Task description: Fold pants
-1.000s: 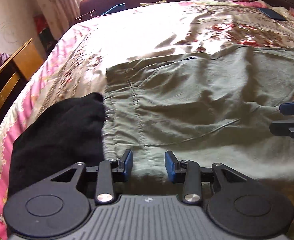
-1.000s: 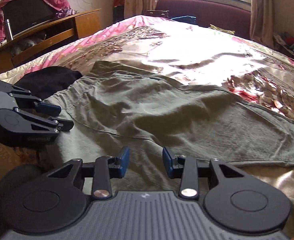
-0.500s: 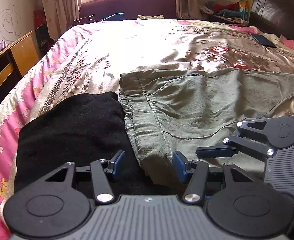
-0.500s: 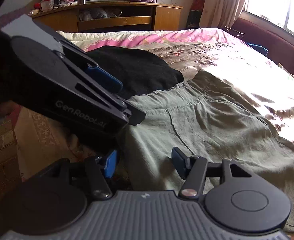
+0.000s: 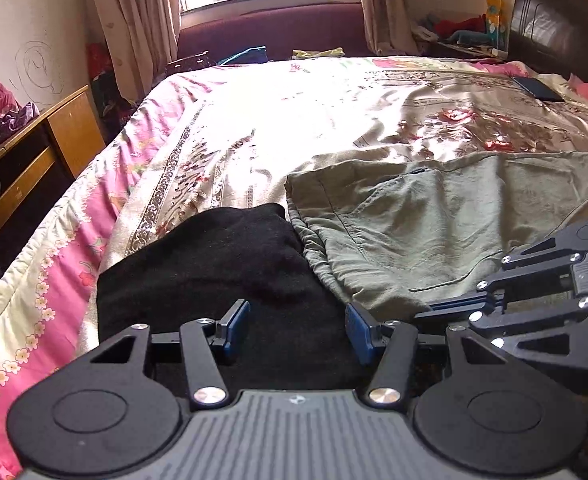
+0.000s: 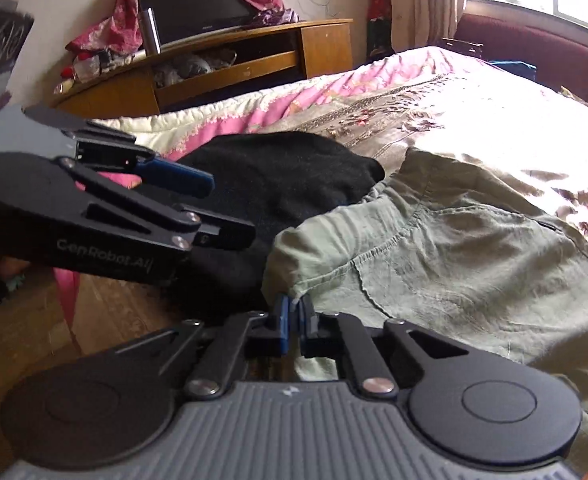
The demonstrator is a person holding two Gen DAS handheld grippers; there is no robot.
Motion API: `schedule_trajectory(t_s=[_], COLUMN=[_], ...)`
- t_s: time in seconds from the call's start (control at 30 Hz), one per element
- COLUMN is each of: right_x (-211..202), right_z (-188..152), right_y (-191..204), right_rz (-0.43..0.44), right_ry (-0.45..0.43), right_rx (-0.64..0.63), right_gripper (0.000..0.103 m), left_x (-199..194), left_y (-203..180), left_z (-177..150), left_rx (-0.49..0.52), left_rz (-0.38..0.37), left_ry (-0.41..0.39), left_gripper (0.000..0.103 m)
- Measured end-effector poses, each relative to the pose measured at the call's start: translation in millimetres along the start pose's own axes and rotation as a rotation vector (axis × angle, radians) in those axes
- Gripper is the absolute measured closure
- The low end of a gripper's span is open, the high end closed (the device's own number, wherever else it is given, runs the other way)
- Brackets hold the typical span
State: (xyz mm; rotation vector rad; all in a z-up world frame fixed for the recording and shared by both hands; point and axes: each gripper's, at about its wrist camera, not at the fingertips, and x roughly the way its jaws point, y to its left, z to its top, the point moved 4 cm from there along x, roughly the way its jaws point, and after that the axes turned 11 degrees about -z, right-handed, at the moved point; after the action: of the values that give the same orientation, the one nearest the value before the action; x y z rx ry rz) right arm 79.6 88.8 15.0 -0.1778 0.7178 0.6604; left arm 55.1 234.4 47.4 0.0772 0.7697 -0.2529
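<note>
Green pants lie spread on the bed, waistband end just beside a black cloth near the bed's edge. R gripper is clenched on the pants' near waistband corner, fabric pinched btwn its pads. L gripper is released, jaws apart over the black cloth w/ nothing btwn them.

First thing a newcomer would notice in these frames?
Probably the green pants spread across the shiny flowered bedspread, with a black garment lying against their waist end. Close in, the right gripper is shut on the near corner of the waistband, while the left gripper hangs open over the black garment.
</note>
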Motion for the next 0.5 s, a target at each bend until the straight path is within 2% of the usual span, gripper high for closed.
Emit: schedule_trajectory(t_s=[0.07,0.17,0.3,0.37,0.43,0.47,0.5], right_x=[-6,-2,8,3,-3,-6,-7], right_z=[4,4,0,-2,-4,-7,-9], right_y=[-10,-13,-11,-3,5,10,16], right_rz=[-0.023,-0.081,-0.162,-0.149,-0.135,-0.136,-0.137], right_ry=[-0.016,-0.021,0.006,-0.015,-0.029,-0.049,-0.064], right_rx=[0.020,-0.045,-0.079,-0.111,-0.155,-0.191,-0.228], right_gripper=[0.098,0.098,0.091,0.090,0.069,0.049,0.041], left_x=[-3,-2,2,3,4,4,4], left_y=[4,7,5,3,2,3,4], left_z=[3,4,-1,-5,-7,-8,-8], left_rx=[0.006,-0.003,-0.018,-0.013,-0.009,-0.011,-0.015], left_rz=[0.013,0.026,0.011,0.004,0.002,0.002,0.001], left_ry=[-0.010,-0.013,-0.005,0.006,0.013,0.013,0.012], left_gripper=[0.037,0.037,0.037,0.037,0.037,0.037,0.037])
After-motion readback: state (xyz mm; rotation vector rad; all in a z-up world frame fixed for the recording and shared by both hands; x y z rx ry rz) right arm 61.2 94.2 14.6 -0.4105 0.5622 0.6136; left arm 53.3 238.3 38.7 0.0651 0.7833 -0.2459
